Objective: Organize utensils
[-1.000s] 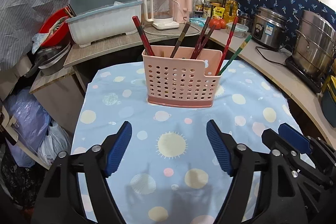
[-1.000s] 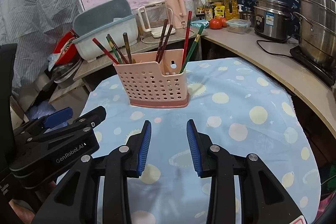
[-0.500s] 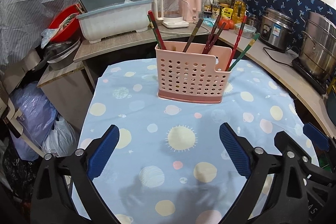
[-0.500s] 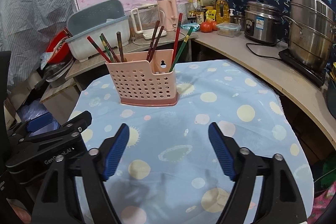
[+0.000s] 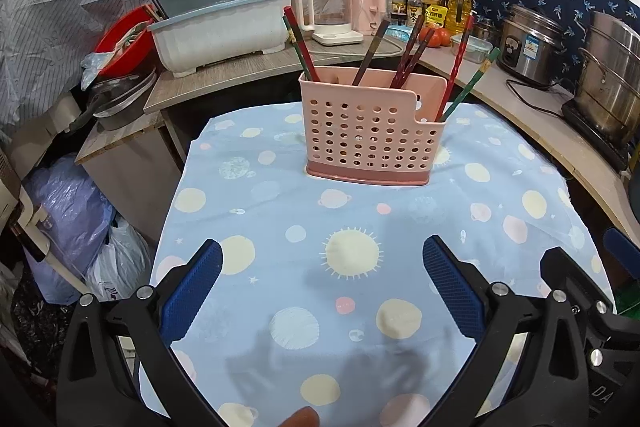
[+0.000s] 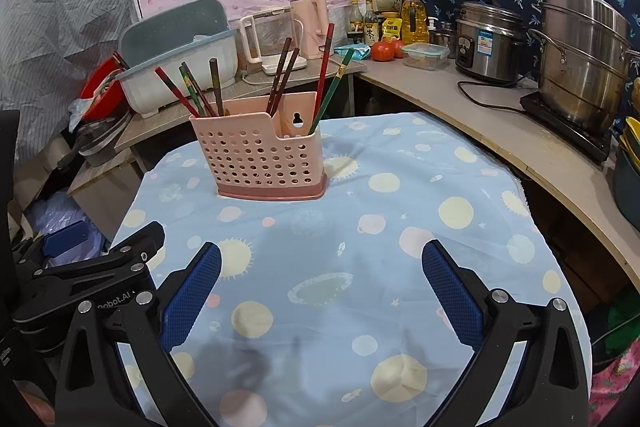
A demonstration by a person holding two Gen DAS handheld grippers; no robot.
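While the pink basket (image 5: 372, 131) stands on the spotted cloth (image 5: 280, 211), chopsticks (image 5: 460, 67) poke out of it. Both the left gripper (image 5: 322, 259) and right gripper (image 6: 321, 261) have just been opening; now they are spread wide with nothing between them.

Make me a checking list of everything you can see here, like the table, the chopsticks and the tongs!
Surface: table under a blue tablecloth with suns and planets, bare in front of the holder.
Job's things: pink holder stands upright; chopsticks lean inside its compartments.
Clutter: nothing seen on the cloth.
Grippers: left tongs and right tongs have just been opening; both wide, nothing between them.
Cables: black cord runs along the counter from the rice cooker.
Surroundings: dish rack, kettle, steel pot, bottles, tomatoes.
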